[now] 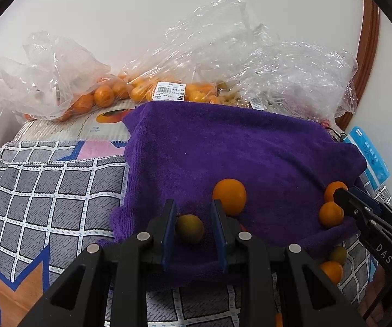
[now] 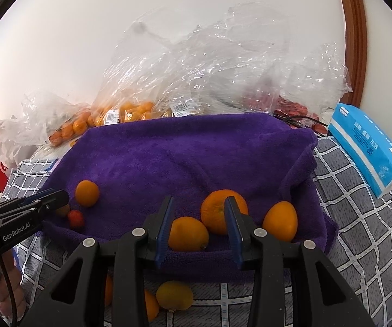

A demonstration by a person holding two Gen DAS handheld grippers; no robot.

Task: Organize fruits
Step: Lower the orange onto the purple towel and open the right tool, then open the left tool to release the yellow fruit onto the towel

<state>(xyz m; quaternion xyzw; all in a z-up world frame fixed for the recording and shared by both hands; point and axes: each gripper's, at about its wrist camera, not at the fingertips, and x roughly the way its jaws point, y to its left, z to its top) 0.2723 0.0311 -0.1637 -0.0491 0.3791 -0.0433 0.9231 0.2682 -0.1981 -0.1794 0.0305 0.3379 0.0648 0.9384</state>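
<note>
The left hand-held gripper (image 1: 193,229) is closing narrowly on a small olive-yellow fruit (image 1: 189,229), which is sitting between the pads at the near edge of the purple towel (image 1: 237,147). The right hand-held gripper (image 2: 198,226) is standing apart: a small orange fruit (image 2: 187,234) is lying between its fingers, touching the left-side pad with a visible gap to the other. A larger orange (image 2: 215,209) is resting just behind that fruit, partly hidden by the right-side finger, and another orange fruit (image 2: 280,220) is lying just beside it, outside the fingers.

Near the left hand-held gripper's tip, a small red fruit (image 2: 76,218) is lying on the towel, with one more orange fruit (image 2: 87,193) just beyond it. A yellow fruit (image 2: 174,295) is lying off the towel on the checked cloth (image 2: 359,218). Clear plastic bags (image 1: 168,87) holding more orange fruit are piling up behind the towel. A blue tissue pack (image 2: 367,150) is leaning at the right.
</note>
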